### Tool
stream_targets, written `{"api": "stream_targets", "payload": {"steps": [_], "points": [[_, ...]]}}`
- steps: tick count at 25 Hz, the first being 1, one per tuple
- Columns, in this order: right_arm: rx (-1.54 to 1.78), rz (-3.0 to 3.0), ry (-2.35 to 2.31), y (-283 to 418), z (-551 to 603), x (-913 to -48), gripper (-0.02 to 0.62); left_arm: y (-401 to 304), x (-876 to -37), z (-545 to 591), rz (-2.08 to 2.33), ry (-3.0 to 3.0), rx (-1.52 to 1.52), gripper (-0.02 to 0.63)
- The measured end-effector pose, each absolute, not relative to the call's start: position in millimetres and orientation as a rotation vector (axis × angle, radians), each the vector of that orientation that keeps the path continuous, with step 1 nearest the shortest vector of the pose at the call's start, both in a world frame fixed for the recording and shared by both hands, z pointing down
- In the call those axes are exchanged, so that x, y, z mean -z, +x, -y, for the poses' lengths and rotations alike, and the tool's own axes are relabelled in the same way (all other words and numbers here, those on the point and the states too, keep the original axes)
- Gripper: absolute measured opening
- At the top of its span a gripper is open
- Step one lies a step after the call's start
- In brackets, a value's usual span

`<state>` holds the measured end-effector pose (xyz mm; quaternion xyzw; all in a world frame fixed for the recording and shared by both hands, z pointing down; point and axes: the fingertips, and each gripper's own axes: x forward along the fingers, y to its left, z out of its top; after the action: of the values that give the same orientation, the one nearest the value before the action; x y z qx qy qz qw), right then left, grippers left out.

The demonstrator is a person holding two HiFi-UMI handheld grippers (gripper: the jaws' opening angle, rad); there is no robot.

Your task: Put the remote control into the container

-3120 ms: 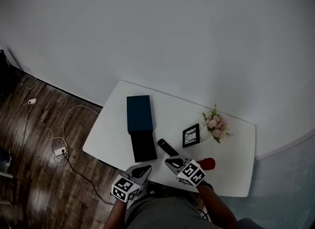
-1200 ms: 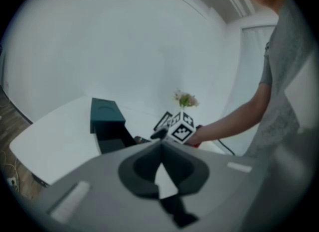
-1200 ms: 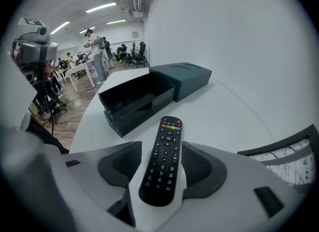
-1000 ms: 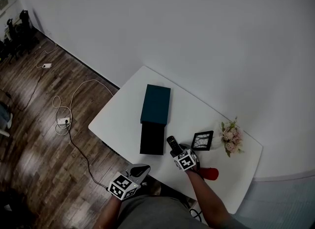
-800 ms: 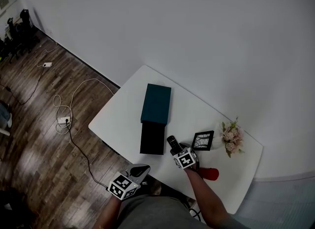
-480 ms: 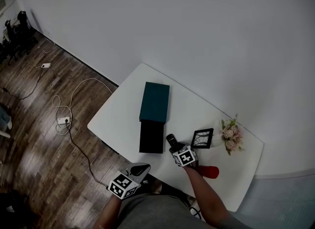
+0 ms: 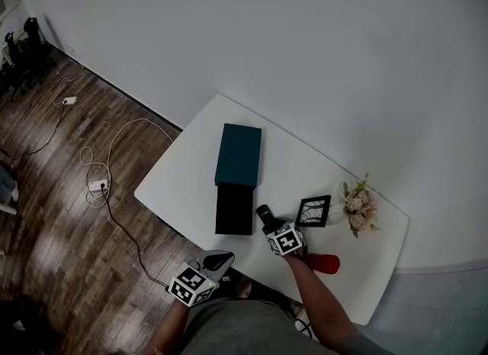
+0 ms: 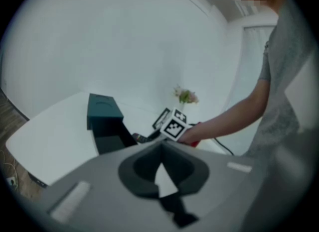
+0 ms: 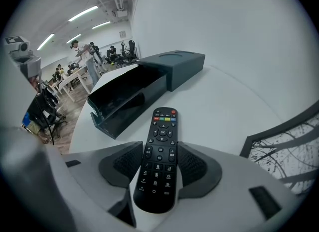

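My right gripper (image 9: 158, 169) is shut on the lower half of the black remote control (image 9: 162, 131), whose buttons face up and whose top end points at the container. The container is a black open tray (image 9: 124, 99) slid out of a dark teal sleeve (image 9: 174, 66), a short way ahead and to the left. In the head view the right gripper (image 7: 272, 228) and remote (image 7: 264, 214) sit just right of the tray (image 7: 233, 209) and sleeve (image 7: 238, 155). My left gripper (image 7: 219, 257) hangs shut and empty off the table's near edge.
On the white table (image 7: 183, 186), a black picture frame (image 7: 313, 212) and a pink flower bunch (image 7: 355, 203) stand right of the remote. A red object (image 7: 324, 263) lies by my right forearm. Cables and a power strip (image 7: 99, 186) lie on the wooden floor at left.
Three seconds ago the remote lay free with my right gripper behind it; now the gripper is shut on it. Over the last second it has barely shifted. The left gripper stayed put.
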<state>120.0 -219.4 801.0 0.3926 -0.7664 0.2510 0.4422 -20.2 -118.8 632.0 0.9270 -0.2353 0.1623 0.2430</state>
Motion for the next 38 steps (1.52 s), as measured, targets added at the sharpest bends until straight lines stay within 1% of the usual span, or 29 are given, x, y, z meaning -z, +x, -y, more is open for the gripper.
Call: {"api": "stream_targets", "payload": {"steps": [12,19,23,38], "points": [[-0.652,1.857,0.958,119.2,221.3,-801.0,0.221,-20.6,-631.9,119.5,0.644,2.534,-0.44,0.0],[-0.601,1.85,0.968,115.8,221.3,-799.7,0.221,-21.7,-629.1,119.3,0.643,2.547,-0.442,0.0],[-0.543,1.829,0.96,114.8,222.0,-793.5,0.219,-21.5,-629.5,120.3,0.637,2.558,-0.445,0.0],[-0.559,1.882,1.105,125.1,210.0,-747.9,0.219,-13.4,-620.4,118.7,0.588,2.613,-0.443,0.0]]}}
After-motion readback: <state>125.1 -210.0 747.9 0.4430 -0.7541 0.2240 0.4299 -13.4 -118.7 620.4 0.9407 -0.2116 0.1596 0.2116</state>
